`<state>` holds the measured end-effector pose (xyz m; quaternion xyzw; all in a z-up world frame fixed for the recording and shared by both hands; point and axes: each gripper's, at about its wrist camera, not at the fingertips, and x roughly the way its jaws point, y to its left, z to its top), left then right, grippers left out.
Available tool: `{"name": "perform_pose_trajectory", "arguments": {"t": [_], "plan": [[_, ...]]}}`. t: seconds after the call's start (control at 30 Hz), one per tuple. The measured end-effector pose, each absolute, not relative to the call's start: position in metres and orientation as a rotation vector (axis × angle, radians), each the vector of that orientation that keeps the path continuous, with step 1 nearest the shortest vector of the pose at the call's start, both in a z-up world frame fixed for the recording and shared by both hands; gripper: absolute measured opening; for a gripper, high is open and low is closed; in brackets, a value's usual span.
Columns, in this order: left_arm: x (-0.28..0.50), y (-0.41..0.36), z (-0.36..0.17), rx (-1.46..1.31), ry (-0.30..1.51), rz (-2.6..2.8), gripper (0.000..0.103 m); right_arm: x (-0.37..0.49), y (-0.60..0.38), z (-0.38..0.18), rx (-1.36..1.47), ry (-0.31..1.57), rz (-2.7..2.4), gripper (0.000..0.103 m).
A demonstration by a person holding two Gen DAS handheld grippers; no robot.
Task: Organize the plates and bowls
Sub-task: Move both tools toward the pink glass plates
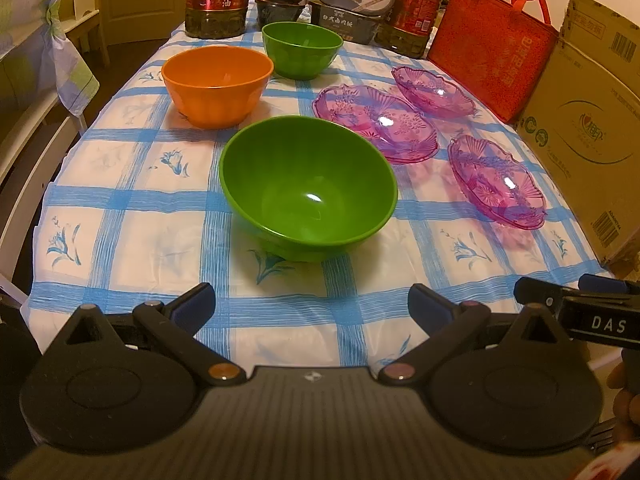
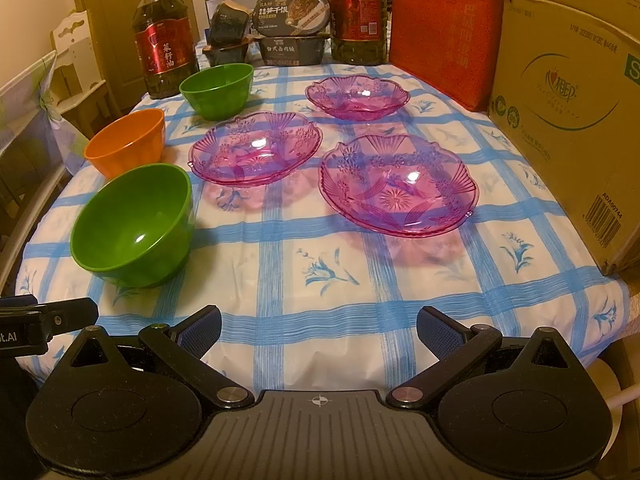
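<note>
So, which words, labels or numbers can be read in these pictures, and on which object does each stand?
"DAS": black body of the right gripper.
"t.AI": black body of the left gripper, cut off.
"ADA60744": brown cardboard box, beside its barcode.
"菜籽油": red label of the left oil bottle.
Black food trays and red fabric bag: print too blurred to read.

Three bowls left on table, three plates right, bottles behind.
</note>
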<state>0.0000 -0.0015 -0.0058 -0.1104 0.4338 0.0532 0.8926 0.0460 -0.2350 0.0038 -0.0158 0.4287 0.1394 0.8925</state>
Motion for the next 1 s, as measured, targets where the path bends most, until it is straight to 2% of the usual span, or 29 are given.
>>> {"name": "perform_pose_trajectory", "arguments": {"t": [0.63, 1.0], "plan": [[0.005, 0.012, 0.008, -0.292, 0.860, 0.105, 0.101, 0.046, -0.239, 0.000, -0.013, 0.885, 0.272, 0.103], [0.049, 0.026, 0.035, -0.290, 0.816, 0.026, 0.101, 0.064, -0.261, 0.023, 0.078, 0.841, 0.255, 0.103]]}}
